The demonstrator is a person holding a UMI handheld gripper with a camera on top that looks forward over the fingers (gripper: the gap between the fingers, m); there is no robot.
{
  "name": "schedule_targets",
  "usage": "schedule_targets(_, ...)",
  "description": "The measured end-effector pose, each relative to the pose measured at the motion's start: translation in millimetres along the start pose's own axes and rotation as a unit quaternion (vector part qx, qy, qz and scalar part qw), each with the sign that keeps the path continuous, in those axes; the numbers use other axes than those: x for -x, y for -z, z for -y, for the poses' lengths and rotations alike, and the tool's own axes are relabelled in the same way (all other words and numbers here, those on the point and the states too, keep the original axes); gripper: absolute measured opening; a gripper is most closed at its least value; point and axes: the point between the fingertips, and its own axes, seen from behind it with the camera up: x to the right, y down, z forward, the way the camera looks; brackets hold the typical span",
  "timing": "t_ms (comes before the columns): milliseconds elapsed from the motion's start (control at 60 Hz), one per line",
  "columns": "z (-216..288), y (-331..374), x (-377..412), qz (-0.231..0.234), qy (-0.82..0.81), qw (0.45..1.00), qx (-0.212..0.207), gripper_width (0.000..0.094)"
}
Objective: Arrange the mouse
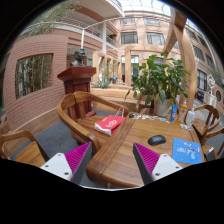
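One brick building [120, 40] with many windows fills the background, its upper storeys bending with the wide lens. One leafy potted plant [158, 78] stands at about two o'clock beyond the table. One wooden table [125, 150] spreads ahead of the gripper [112, 160], and at least three wooden chairs ring it — one [85, 108] at eleven o'clock, parts of others at nine and three o'clock, both cut off. One blue pad [187, 151] lies at four o'clock on the table, its print too small to read. One red packet [108, 124] lies at twelve o'clock, what it is unclear. One dark mouse [157, 139] sits on the table beyond the right finger, near the blue pad but apart from it. A few bottles [178, 108] stand at two o'clock, hard to count. The claw is released — its two magenta pads [78, 156] stand wide apart, holding nothing.
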Motion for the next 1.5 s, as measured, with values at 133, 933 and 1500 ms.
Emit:
schedule_targets(133,-28,-13,-37,-0.021,-0.012,0.999,0.026,0.0853)
schedule_targets(933,-105,-236,-237,-0.16,-0.111,0.973,0.121,0.0856)
schedule_targets(1500,-74,-334,-276,-0.205,-0.147,0.959,0.13,0.084)
